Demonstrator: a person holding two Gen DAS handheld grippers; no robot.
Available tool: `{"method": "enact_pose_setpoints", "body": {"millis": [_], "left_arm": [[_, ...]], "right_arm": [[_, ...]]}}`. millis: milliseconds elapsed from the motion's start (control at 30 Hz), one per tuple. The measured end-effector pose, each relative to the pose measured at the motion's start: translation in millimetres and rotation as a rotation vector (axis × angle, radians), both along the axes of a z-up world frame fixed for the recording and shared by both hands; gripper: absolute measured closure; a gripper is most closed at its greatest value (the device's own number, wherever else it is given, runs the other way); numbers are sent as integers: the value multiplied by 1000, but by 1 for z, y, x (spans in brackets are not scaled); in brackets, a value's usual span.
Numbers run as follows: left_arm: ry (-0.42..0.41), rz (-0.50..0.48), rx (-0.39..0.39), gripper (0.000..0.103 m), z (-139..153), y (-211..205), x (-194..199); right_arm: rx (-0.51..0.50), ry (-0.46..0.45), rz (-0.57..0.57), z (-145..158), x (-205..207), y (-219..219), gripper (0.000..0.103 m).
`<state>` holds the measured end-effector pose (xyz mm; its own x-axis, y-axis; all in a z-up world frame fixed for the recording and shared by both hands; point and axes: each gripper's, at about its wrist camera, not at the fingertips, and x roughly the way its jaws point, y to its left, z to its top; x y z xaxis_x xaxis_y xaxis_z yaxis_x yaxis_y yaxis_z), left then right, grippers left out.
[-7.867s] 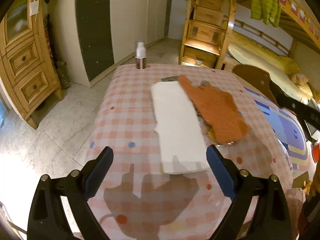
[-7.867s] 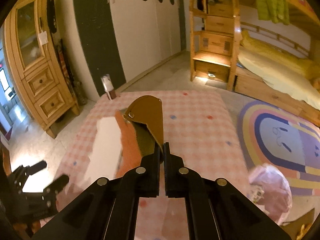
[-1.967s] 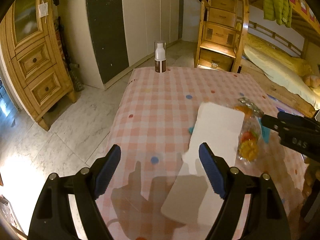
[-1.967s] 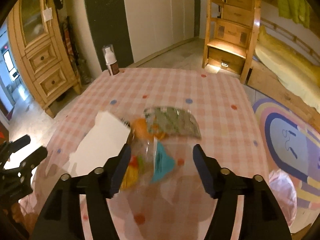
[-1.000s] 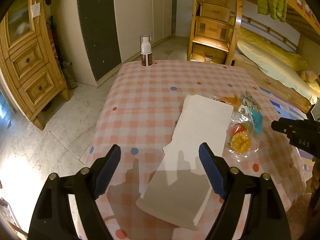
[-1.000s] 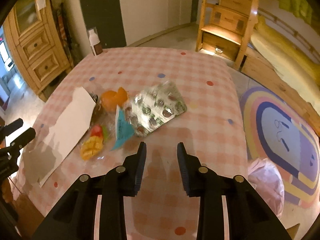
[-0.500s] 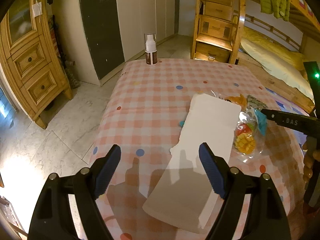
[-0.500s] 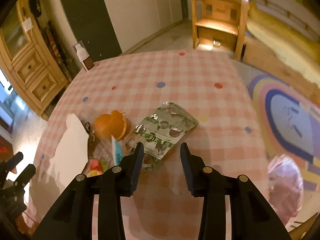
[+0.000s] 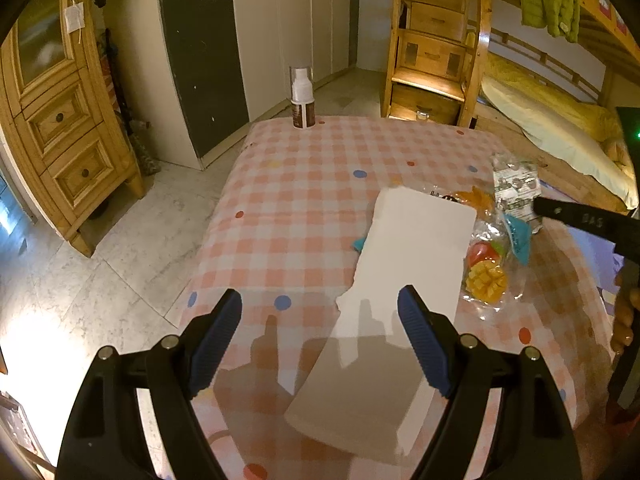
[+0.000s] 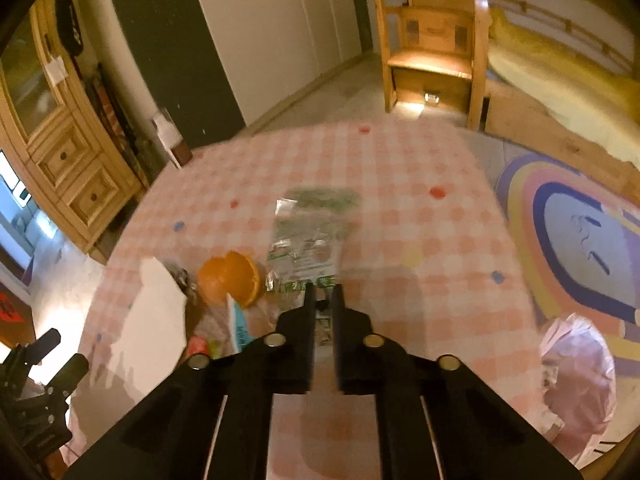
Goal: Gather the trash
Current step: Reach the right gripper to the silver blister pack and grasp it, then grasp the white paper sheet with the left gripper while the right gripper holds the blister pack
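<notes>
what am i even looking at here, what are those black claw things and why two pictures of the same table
No robot here: a person holds a two-finger tool in each hand, and each tool carries a wide-angle camera looking along its fingers. One picture is from the left tool, the other from the right, so you see one table twice.

The left hand-held gripper hovers open and empty, over the near end of a white sheet. The right hand-held gripper has just closed on the near edge of a foil blister pack; the left view shows the pack raised at that gripper's tip.

Also on the checked cloth: orange peel, a clear fruit wrapper and a bottle at the far edge. A pink bag sits on the floor.
</notes>
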<state>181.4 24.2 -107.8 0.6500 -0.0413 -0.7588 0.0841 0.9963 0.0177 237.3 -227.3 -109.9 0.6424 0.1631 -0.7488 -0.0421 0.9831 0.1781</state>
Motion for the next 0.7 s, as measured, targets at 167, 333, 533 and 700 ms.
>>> {"method": "enact_pose_setpoints", "body": {"millis": [167,333,533,700], "left_arm": [[-19,-11,-1,25,10,1,-16],[1,-38,-23,15,6,4,-36],[32,-87,-14,15,-8,-1,-58],[56,-123,-3,18,-23,-5,-68]], "right_arm": [[-45,-34,0,22,-32,-7,100],[-60,-39,16,28,-72,-9,100],[-71,-44,29,27,-114,-2,100],[-65,-46,27,27,-137,-2,100]]}}
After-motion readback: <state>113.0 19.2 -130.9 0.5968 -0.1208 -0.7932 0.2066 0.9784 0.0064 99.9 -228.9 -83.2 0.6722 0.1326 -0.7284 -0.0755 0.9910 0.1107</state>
